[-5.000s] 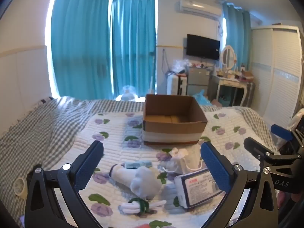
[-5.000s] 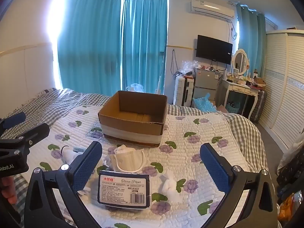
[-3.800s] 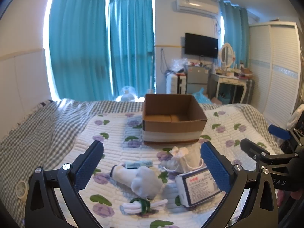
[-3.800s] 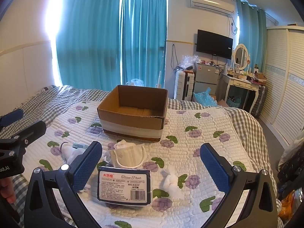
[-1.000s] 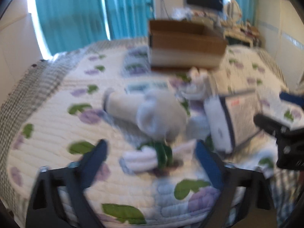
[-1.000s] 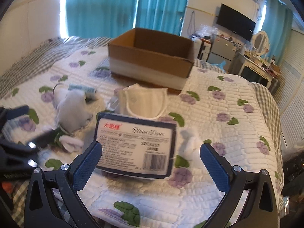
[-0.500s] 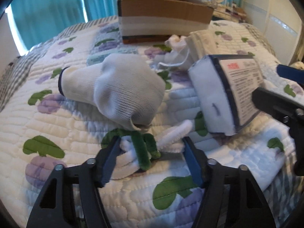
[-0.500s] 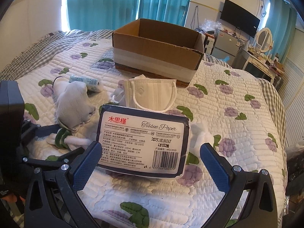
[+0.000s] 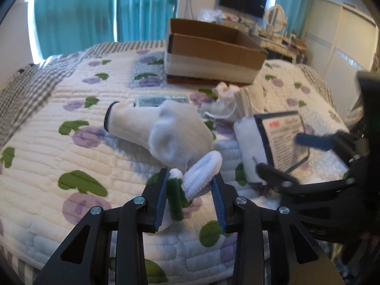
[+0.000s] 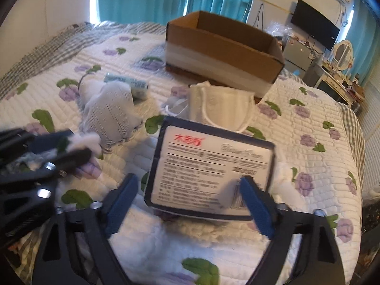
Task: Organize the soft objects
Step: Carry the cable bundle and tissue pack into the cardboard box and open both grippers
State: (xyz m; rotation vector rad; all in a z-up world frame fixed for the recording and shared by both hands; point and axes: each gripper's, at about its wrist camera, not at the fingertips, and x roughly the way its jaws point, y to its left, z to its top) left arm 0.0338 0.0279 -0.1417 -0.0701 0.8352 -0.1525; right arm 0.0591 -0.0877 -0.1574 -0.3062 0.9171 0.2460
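Note:
My left gripper (image 9: 190, 185) is shut on a white and green fuzzy twist (image 9: 197, 178) just in front of a white glove (image 9: 171, 130) on the quilt. My right gripper (image 10: 187, 190) is open, with its jaws on either side of a tissue paper pack (image 10: 211, 163), which also shows in the left wrist view (image 9: 273, 142). A white face mask (image 10: 223, 109) lies behind the pack. The open cardboard box (image 10: 220, 45) stands farther back; it also shows in the left wrist view (image 9: 211, 52). The left gripper shows in the right wrist view (image 10: 64, 152).
A small green packet (image 10: 128, 84) lies behind the glove (image 10: 111, 116). A white fluffy bit (image 10: 282, 178) lies right of the pack. The flowered quilt (image 9: 71, 142) covers the bed; a dresser with a mirror (image 10: 342, 54) and a TV (image 10: 313, 30) stand beyond.
Both grippers moved down to the quilt. The left jaws closed on the fuzzy twist. The right jaws narrowed around the tissue pack.

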